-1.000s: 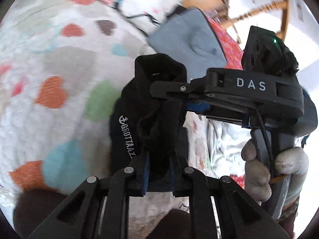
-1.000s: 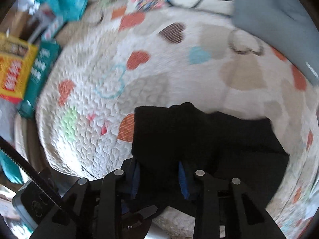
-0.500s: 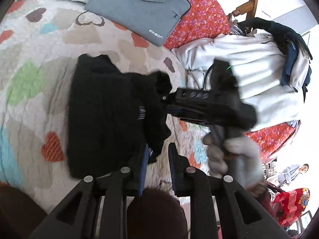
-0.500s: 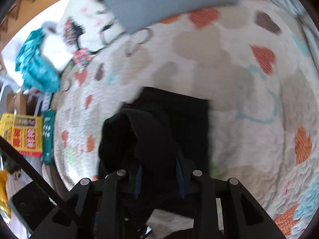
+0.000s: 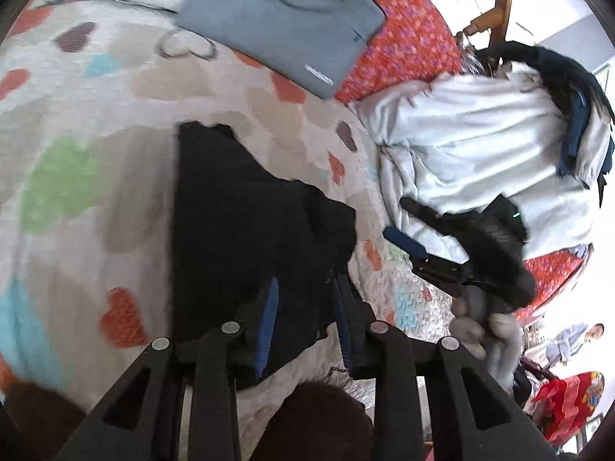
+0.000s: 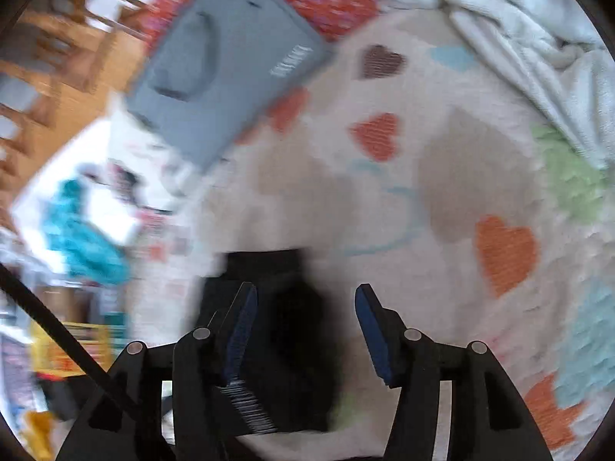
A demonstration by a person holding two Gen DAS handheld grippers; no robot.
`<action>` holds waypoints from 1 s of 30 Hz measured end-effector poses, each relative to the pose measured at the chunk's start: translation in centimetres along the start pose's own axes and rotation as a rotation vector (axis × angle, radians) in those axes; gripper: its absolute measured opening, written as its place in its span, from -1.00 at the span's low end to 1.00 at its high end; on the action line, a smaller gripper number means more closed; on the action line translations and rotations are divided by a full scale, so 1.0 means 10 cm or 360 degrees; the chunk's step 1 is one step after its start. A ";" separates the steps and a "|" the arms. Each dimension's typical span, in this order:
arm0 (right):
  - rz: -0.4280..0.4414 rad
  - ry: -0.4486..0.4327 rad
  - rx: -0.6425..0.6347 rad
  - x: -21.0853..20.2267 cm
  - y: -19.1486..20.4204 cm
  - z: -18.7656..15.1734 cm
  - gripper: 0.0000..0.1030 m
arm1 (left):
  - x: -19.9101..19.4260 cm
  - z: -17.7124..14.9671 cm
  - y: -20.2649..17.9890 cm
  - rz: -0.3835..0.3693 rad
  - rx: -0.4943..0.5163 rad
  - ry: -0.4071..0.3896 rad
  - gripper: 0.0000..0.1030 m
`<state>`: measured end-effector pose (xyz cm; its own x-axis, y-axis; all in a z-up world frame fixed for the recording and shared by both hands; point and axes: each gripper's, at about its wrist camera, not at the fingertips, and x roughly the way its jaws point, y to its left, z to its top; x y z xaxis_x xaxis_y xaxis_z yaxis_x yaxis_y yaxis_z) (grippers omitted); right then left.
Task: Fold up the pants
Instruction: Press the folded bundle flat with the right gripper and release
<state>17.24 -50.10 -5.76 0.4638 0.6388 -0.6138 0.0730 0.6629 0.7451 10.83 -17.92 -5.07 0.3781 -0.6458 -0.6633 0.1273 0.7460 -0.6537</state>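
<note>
One pair of black pants (image 5: 246,230) is lying on one heart-patterned quilt (image 5: 96,123). One grey laptop sleeve (image 5: 284,19), one white garment (image 5: 480,146) and two grippers are showing: left gripper (image 5: 305,307), right gripper (image 6: 303,330).

1. Bed covered with a cream quilt (image 5: 96,88) printed with coloured hearts.
2. Black pants (image 5: 230,223), folded, lying flat on the quilt.
3. Grey laptop sleeve (image 5: 280,15) at the far side, resting partly on a red floral cloth (image 5: 407,38).
4. White blanket (image 5: 472,146) bunched along the quilt's edge, dark clothes on top.
</note>
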 end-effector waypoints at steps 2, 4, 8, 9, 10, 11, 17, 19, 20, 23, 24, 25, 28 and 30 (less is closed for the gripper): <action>0.0154 0.0102 -0.0012 0.16 0.13 -0.06 0.14 | 0.20 0.00 0.04 0.0072 0.0005 0.0062 -0.46; 0.0230 0.0182 0.0032 0.36 0.16 -0.13 0.15 | 0.35 -0.01 0.19 0.0213 -0.0033 0.0097 -0.48; 0.0073 0.0232 0.0131 0.81 0.01 -0.29 0.10 | 0.41 -0.04 0.51 0.0213 -0.0155 0.0097 -0.93; -0.0030 0.0212 0.0121 0.85 -0.06 -0.31 0.09 | 0.40 -0.04 0.55 0.0171 -0.0172 0.0102 -0.93; -0.0111 0.0183 0.0091 0.85 -0.12 -0.33 -0.04 | 0.37 -0.04 0.58 0.0138 -0.0187 0.0116 -0.93; -0.0151 0.0149 0.0060 0.82 -0.15 -0.34 -0.04 | 0.35 -0.03 0.58 0.0120 -0.0188 0.0131 -0.93; -0.0158 -0.0024 0.0019 0.37 -0.11 -0.27 0.04 | -0.02 0.18 0.27 -0.0005 -0.0056 0.0022 -0.75; -0.0019 -0.0060 -0.0001 0.26 0.00 -0.25 0.04 | 0.01 0.35 0.29 -0.0016 -0.0083 -0.0009 -0.62; 0.0044 -0.0069 -0.0016 0.23 0.08 -0.27 0.04 | 0.07 0.46 0.32 0.0002 -0.0100 -0.0026 -0.62; 0.0292 0.0009 -0.0005 0.33 0.20 -0.31 0.04 | 0.38 0.73 0.49 0.0101 -0.0138 0.0021 -0.62; 0.0333 0.0036 0.0006 0.38 0.20 -0.35 0.04 | 0.50 0.78 0.56 0.0131 -0.0166 0.0048 -0.62; 0.0349 0.0061 0.0010 0.44 0.18 -0.37 0.04 | 0.61 0.83 0.64 0.0168 -0.0194 0.0073 -0.62; 0.0295 0.0144 0.0009 0.72 0.12 -0.48 0.05 | 0.81 0.91 0.83 0.0275 -0.0231 0.0091 -0.66; 0.0185 0.0252 -0.0010 0.91 0.06 -0.64 0.04 | 0.85 0.93 0.90 0.0238 -0.0262 0.0083 -0.68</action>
<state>15.89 -41.40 -12.58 0.3244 0.7643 -0.5574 0.0215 0.5831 0.8121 23.72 -15.19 -13.14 0.3333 -0.5409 -0.7723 -0.0793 0.8001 -0.5946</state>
